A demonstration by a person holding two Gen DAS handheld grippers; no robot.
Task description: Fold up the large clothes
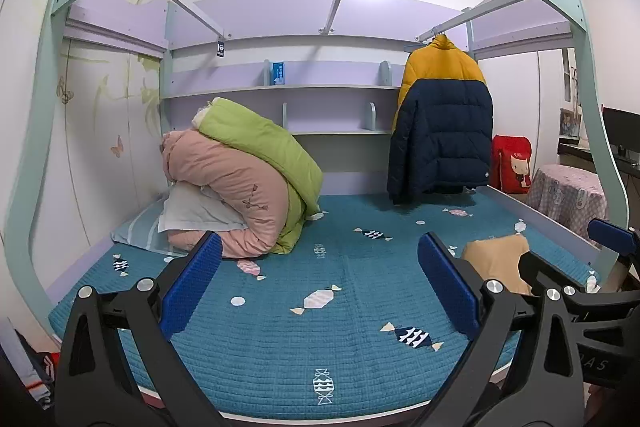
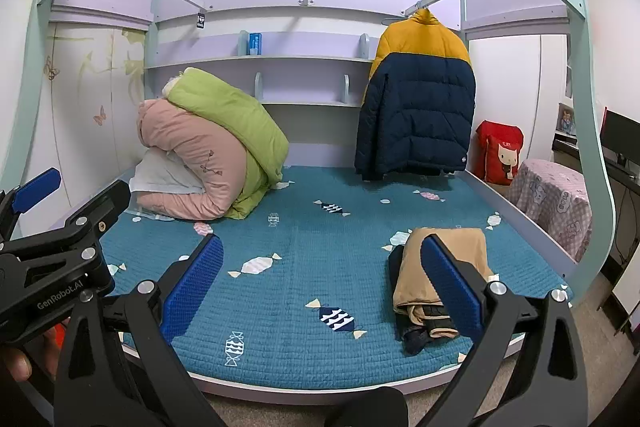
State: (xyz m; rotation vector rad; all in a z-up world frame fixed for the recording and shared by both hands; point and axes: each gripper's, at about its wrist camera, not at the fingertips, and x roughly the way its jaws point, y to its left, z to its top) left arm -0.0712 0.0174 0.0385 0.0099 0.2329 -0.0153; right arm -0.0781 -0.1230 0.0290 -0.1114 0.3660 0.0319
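With the jaws of the left gripper point(image 1: 318, 287) and right gripper point(image 2: 322, 287) spread wide and empty above the bed point(image 2: 300, 307), the yellow-and-navy puffer jacket point(image 2: 416, 99), hung far beyond them, is judged next to be fetched down for folding.

Left gripper point(image 1: 320, 287) agape — bed point(image 1: 280, 347) beneath

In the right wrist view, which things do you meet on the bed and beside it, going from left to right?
Pink quilt → green quilt → jacket on its hanger → red bag → covered stool. The folded clothes lie nearer, below the jacket, so I leave them out of the order.
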